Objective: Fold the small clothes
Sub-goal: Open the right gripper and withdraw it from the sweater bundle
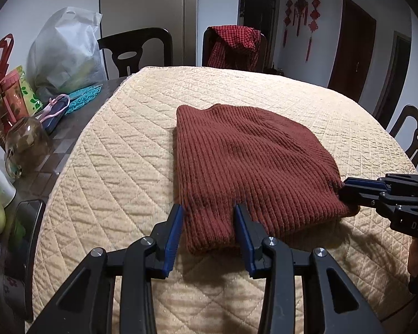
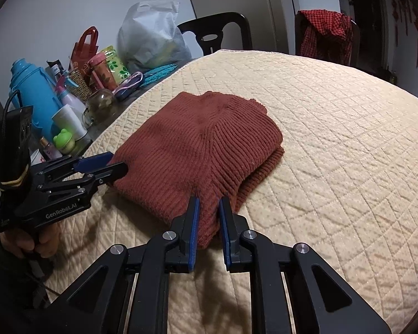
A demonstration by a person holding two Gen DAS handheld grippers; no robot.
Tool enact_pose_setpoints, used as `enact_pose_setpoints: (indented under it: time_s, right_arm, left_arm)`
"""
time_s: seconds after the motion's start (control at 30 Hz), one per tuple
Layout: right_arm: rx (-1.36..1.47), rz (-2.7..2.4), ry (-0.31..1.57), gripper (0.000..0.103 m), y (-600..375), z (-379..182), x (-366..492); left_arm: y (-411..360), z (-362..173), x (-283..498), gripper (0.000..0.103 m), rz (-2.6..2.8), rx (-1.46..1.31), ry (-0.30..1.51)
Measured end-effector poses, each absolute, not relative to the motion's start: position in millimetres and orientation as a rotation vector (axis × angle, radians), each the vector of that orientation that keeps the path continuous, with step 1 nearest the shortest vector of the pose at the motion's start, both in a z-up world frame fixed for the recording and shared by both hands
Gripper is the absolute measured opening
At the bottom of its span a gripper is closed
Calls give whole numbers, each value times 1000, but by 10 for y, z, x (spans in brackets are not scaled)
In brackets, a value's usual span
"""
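Left wrist view: the rust knit garment (image 1: 253, 164) lies folded on the quilted tabletop (image 1: 119, 150). My left claw (image 1: 209, 217) straddles its near-left corner, pads apart; my right claw (image 2: 209, 208) pinches the near-right corner. "GenRobot.AI" reads on the left claw's body.

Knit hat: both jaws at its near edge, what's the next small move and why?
Probably lift the near edge and carry it toward the far end, folding it in half. The right gripper pinches the knit hat at its near corner; the left gripper straddles the other near corner, jaws wider, so it may need closing first.
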State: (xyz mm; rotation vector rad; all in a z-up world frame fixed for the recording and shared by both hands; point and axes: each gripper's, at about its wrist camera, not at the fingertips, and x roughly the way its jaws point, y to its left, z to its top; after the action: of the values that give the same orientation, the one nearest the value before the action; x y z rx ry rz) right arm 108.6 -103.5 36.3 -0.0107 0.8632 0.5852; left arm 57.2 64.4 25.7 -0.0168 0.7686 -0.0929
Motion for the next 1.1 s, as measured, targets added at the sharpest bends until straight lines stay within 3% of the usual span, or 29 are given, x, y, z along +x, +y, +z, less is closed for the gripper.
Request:
enact_pose_setpoints:
  time_s: [0.83,1.1]
  right_arm:
    - [19,576,848,15,-1215,406,898]
    - [21,552,845,15,-1142,368,1182]
  left_arm:
    - [639,374,303,41,-74,-49,747]
    - [573,324,536,41,-101,-59,762]
